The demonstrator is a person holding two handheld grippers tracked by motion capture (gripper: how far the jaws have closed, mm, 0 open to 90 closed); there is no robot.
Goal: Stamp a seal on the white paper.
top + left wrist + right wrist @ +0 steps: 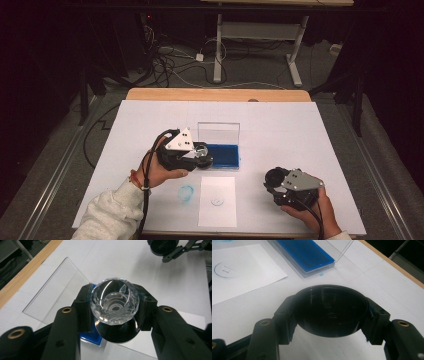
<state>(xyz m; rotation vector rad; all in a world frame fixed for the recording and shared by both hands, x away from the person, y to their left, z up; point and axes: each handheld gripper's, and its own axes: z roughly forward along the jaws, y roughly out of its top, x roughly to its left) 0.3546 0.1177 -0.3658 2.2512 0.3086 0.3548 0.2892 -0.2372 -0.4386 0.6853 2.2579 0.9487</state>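
My left gripper (199,156) is shut on a stamp with a clear faceted knob (114,301) and a round black base, and holds it just over the left edge of the blue ink pad (223,156). The pad lies in a clear case whose lid (218,132) stands open behind it. My right gripper (276,181) rests low at the right of the table, shut on a round black cap (330,310). A white sheet (217,200) with a blue ring mark (225,269) lies near the front edge, in front of the pad.
A blue ink smear (186,192) marks the white table cover (280,130) left of the sheet. A wooden table edge (217,94) runs along the back. Beyond it are cables and a desk frame (260,35) on the floor.
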